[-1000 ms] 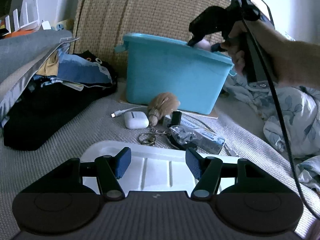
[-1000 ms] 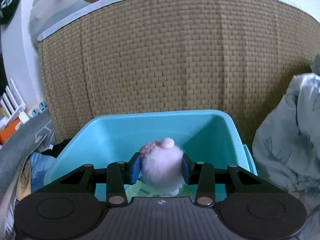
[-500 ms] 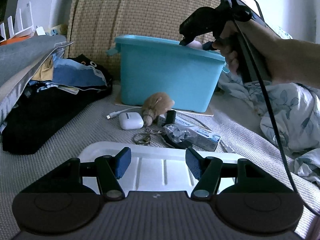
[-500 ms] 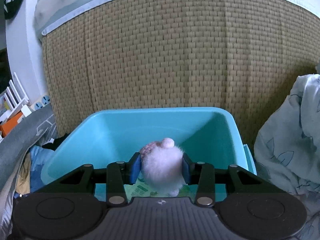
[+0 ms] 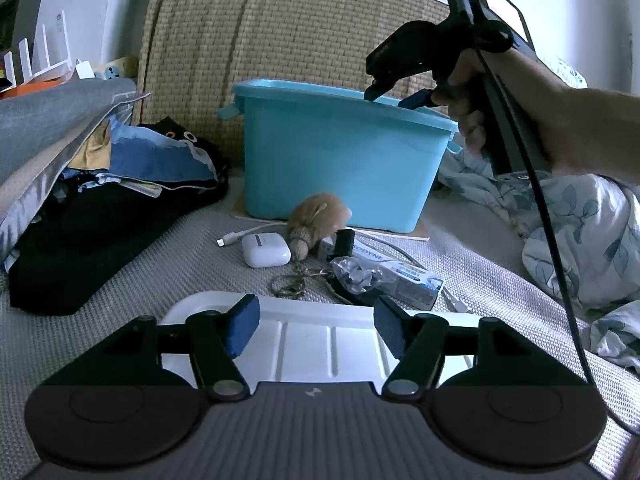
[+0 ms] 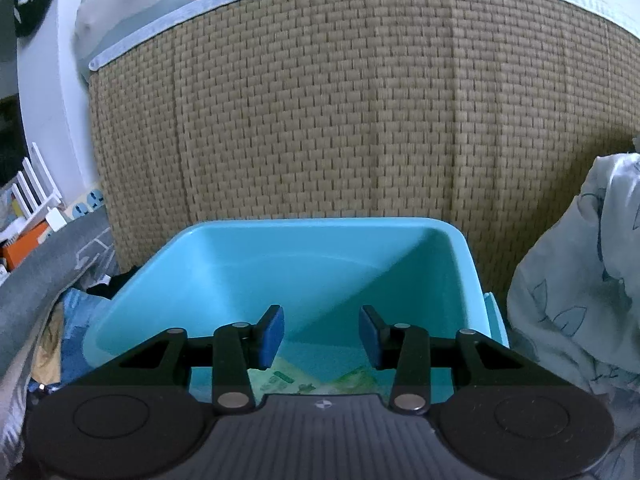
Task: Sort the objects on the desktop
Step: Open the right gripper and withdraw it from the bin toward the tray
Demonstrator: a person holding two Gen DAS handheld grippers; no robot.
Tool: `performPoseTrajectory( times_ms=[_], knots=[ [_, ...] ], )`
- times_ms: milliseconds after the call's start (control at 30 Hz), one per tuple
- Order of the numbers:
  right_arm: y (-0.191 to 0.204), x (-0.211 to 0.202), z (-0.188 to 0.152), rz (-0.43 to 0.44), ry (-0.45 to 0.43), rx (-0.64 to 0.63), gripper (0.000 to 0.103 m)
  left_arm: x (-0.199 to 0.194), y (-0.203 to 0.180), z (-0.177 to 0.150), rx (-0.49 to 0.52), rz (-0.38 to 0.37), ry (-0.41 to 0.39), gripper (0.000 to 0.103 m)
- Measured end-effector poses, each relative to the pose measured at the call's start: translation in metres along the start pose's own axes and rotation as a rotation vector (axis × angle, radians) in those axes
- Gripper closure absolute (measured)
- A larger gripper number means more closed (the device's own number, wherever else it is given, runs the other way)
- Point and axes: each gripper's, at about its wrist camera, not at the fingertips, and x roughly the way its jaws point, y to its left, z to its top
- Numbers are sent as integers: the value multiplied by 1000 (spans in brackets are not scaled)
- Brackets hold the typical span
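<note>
A turquoise plastic bin stands against the woven headboard; it also shows in the right wrist view. My right gripper is open and empty over the bin's near rim; it also shows in the left wrist view. Green packets lie on the bin floor. The pink plush is out of sight. My left gripper is open and empty over a white tray. In front of the bin lie a brown plush keychain, a white earbud case, a toothpaste box and a key ring.
A pile of dark and blue clothes lies at the left. A floral blanket is bunched at the right, also in the right wrist view. A white cable runs by the earbud case. The woven headboard stands behind the bin.
My right gripper opened and the pink plush it held is gone from its fingers, dropped out of sight into the bin. My left gripper has stayed open over the tray.
</note>
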Motion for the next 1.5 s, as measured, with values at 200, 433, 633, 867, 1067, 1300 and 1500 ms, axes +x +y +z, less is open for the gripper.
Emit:
performPoseTrajectory(
  times_ms=[200,433,633,867,1067,1300,1500],
  knots=[
    [-5,-18,2,19,-34,7,57,-1,-1,1,10,3,-10,36],
    [-29,-70,-10,89,-122,35,57,-4,0,2,14,14,-21,36],
    [-71,-142,-56,183,-204,54,57,-5,-3,2,39,22,-28,36],
    [-100,-193,-131,136,-165,85,57,-15,-4,4,30,2,-85,36],
    [-92,-193,-201,130,-77,12,57,-20,-4,3,29,-4,-113,36],
    [-69,-196,-233,157,-99,-96,58,-25,-16,3,98,-41,-152,34],
    [-64,-194,-240,187,-98,-81,58,-25,-13,2,72,4,-138,34]
  ],
)
